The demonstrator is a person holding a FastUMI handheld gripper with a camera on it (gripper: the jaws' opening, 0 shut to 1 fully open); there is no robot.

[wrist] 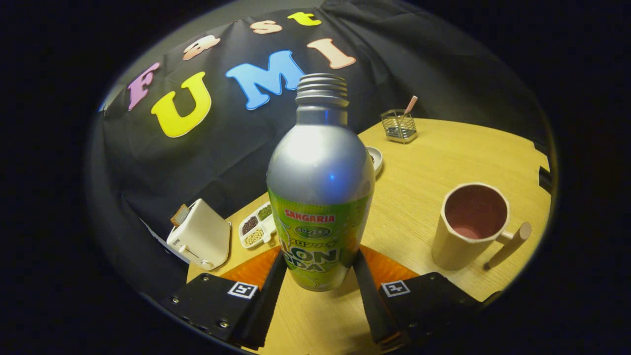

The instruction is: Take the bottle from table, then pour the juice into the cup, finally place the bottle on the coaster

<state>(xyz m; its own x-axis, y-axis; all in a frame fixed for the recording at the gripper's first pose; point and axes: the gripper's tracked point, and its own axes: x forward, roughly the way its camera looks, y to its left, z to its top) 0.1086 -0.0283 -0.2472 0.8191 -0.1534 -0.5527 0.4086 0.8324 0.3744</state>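
Bottle (pixel 320 187), metal with a silver upper body and a green label on its lower half, stands upright between the 2 fingers of the gripper (pixel 319 266). Its threaded neck has no cap on it. Both fingers press against the bottle's lower sides, 1 on the left and 1 on the right, so the claw is clenched around it. The bottle's base appears lifted just off the wooden table (pixel 434 162), though that is hard to tell for sure.

To the right of the bottle, near the table's right side, stands a beige cup (pixel 471 224) with a straight handle sticking out to the right. Its inside looks pinkish.

Left of the bottle sits a white toaster (pixel 202 236) with a slice of bread (pixel 180 215) poking out. Just beside it lies a small white tray (pixel 256 225) with 3 compartments of seeds or beans.

Farther back, partly hidden behind the bottle, is a small white dish (pixel 375 159). Beyond it stands a wire basket (pixel 398 126) holding a pink-tipped stick.
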